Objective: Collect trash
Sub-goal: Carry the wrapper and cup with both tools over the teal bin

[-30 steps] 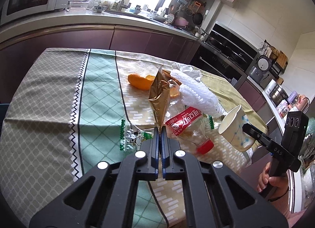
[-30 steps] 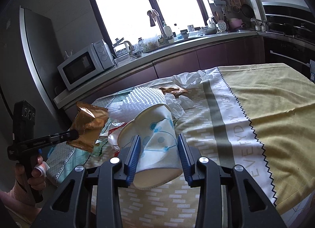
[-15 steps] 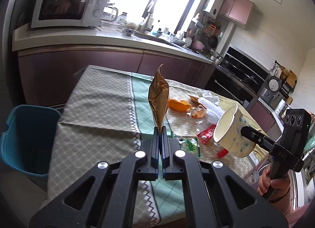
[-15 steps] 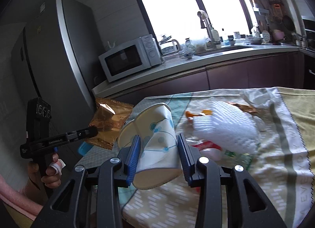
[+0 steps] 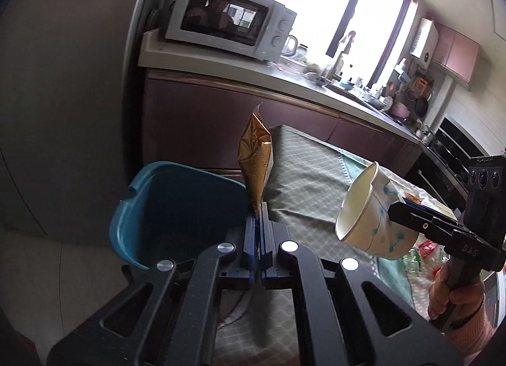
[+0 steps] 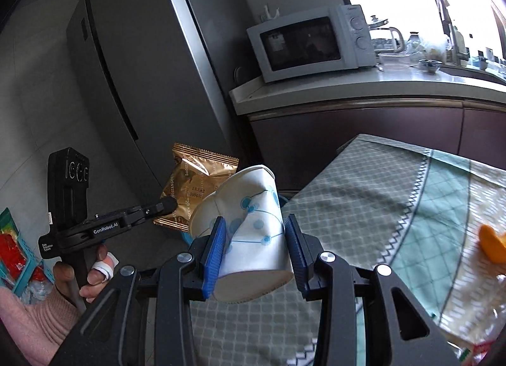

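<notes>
The left tool [image 5: 260,223] pinches a gold wrapper [image 5: 255,157] above the blue bin [image 5: 151,207]; the right tool [image 6: 254,245] squeezes a paper cup [image 6: 253,223].

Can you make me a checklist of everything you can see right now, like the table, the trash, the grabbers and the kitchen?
Surface: table under a checked cloth.
Job's things: gold wrapper, paper cup, blue bin on the floor.
Clutter: orange peel on the cloth.
Grippers: left gripper shut on the wrapper; right gripper shut on the cup.
Cables: nothing seen.
Surroundings: microwave on the counter, fridge, bright window.
</notes>
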The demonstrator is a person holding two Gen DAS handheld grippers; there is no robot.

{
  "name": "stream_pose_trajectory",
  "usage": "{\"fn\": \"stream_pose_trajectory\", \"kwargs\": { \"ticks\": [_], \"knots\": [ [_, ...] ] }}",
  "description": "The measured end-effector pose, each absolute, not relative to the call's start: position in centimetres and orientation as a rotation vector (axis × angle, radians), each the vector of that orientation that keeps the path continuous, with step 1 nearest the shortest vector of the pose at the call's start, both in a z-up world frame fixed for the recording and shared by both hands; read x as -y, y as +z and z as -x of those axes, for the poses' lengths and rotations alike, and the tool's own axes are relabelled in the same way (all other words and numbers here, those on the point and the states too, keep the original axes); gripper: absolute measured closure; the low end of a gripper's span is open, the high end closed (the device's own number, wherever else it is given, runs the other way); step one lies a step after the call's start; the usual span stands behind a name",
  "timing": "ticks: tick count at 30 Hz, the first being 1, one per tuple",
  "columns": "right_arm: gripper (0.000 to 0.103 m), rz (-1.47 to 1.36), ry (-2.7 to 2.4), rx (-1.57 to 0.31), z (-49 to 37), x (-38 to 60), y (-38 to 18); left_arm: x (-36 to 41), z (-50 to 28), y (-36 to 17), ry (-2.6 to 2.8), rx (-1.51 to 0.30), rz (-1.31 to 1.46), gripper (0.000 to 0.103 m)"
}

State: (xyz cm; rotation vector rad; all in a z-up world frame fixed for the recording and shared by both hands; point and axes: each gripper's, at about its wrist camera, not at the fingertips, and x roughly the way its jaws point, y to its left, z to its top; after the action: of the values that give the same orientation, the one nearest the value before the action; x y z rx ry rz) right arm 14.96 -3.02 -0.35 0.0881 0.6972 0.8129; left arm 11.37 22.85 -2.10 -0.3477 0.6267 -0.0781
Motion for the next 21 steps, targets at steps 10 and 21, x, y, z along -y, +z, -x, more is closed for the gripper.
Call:
{"fn": "stream_pose_trajectory", "kwargs": {
  "ticks": [10, 21],
  "knots": [
    [0.066, -0.009, 0.820, -0.875, -20.5, -6.2, -3.7, -28.0, -16.2, -8.2, 0.012, -0.765, 0.390, 0.100],
    [0.070, 0.072, 0.795, -0.976, -22.9, -11.3, -6.1, -28.7, -20.3, -13.2, 0.031, -0.875, 0.387, 0.098]
  ]
}}
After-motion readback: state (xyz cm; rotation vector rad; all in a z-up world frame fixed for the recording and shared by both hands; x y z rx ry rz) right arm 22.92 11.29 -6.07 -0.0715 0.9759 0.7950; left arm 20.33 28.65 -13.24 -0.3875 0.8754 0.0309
